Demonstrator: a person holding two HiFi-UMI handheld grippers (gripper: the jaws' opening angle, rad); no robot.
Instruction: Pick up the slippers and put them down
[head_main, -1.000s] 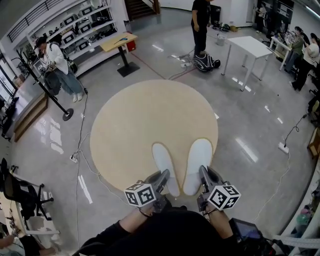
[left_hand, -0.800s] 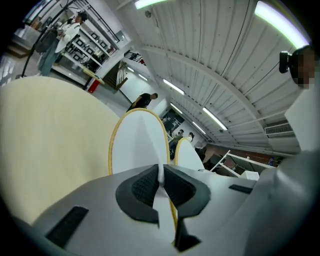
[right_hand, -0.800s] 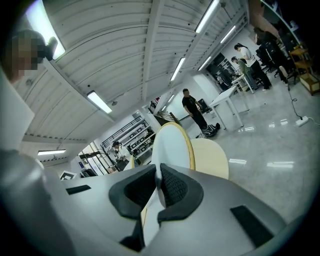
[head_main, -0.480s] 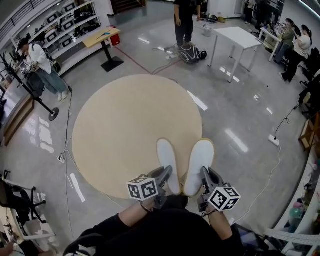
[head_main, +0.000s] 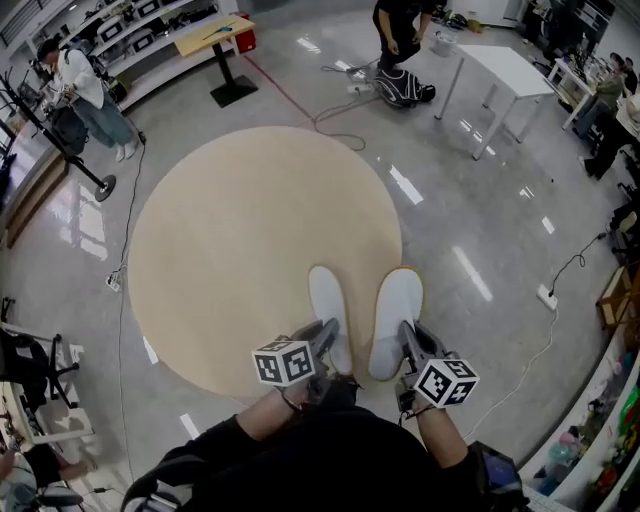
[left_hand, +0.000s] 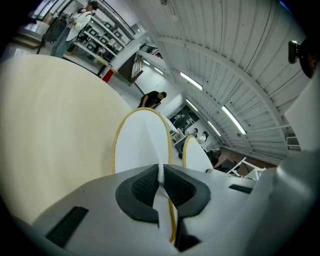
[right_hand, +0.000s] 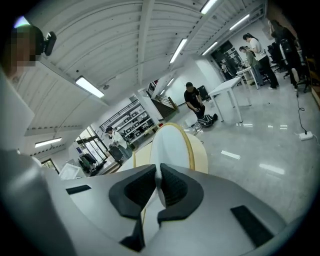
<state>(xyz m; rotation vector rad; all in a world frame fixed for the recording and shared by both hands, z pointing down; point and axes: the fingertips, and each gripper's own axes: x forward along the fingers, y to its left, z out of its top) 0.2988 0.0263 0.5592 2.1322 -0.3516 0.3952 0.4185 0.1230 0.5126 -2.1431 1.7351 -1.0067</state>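
Two white slippers with tan rims hang side by side, toes pointing away from me, over the near right part of a round beige rug (head_main: 240, 230). My left gripper (head_main: 328, 335) is shut on the heel of the left slipper (head_main: 328, 300); in the left gripper view its pads pinch the thin white heel edge of that slipper (left_hand: 142, 142). My right gripper (head_main: 408, 338) is shut on the heel of the right slipper (head_main: 395, 318), and the right gripper view shows that slipper (right_hand: 170, 145) clamped between the pads. Whether the soles touch the rug cannot be told.
A white table (head_main: 505, 75) stands at the far right, a person beside a dark bag (head_main: 400, 88) at the far middle, a wooden stand table (head_main: 212, 38) far left. A cable (head_main: 120, 260) runs along the rug's left edge. Shelves and another person are at the far left.
Both grippers have carried the slippers together across the rug toward its right edge and a little lower. Each gripper kept its hold on its slipper.
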